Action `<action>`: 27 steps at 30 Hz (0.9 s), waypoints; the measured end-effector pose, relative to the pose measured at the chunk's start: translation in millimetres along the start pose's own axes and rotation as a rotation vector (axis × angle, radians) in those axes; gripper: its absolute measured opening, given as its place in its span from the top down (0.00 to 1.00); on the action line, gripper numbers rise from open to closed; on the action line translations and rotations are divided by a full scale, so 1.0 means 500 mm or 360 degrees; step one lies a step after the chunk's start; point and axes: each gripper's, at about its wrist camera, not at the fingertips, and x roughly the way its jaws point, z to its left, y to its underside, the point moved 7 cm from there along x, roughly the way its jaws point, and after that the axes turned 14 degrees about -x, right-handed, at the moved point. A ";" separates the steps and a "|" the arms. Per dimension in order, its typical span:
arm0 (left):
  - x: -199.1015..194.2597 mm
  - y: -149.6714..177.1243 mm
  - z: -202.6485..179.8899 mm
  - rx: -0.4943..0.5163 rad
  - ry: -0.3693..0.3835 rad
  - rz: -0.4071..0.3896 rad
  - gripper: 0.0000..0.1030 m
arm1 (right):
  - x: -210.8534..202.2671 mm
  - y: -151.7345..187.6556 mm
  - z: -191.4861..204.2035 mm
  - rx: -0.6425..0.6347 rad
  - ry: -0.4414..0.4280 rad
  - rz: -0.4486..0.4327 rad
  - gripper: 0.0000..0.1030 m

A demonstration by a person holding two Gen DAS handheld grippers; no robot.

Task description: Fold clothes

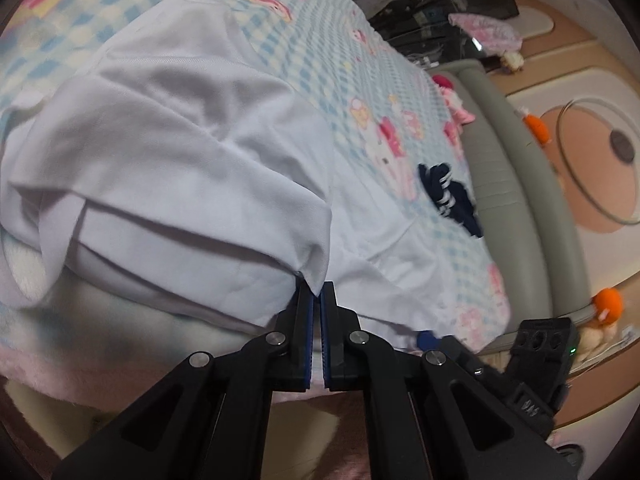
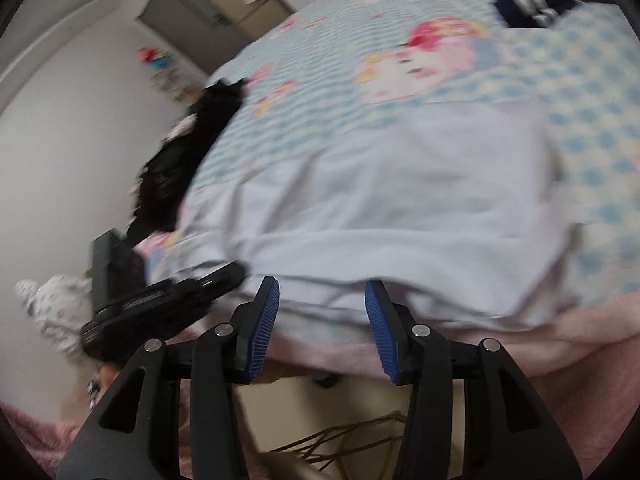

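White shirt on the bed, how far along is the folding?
Partly done: the white shirt already lies doubled in layers on the bed. In hand: the left gripper pinches its corner, while the right gripper is open at the near edge. Left: finishing this fold, and the navy garment looks unfolded.

Motion blur smears the white garment (image 2: 380,200) and a dark heap (image 2: 180,160) at the bed's edge.
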 end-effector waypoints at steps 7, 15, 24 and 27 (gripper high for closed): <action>-0.023 -0.001 -0.019 -0.0026 0.0098 0.0000 0.96 | 0.053 -0.006 0.015 0.0013 -0.0017 0.0095 0.54; -0.070 -0.048 0.053 -0.0319 0.0227 -0.0093 0.87 | -0.003 0.022 -0.057 0.0189 0.0128 0.0070 0.55; -0.115 -0.101 0.069 -0.0275 0.0138 -0.0292 0.63 | -0.064 0.018 -0.135 0.0390 0.0360 -0.0090 0.55; -0.138 -0.115 0.072 -0.0238 0.0065 -0.0383 0.84 | -0.077 0.011 -0.146 0.0361 0.0447 -0.0150 0.59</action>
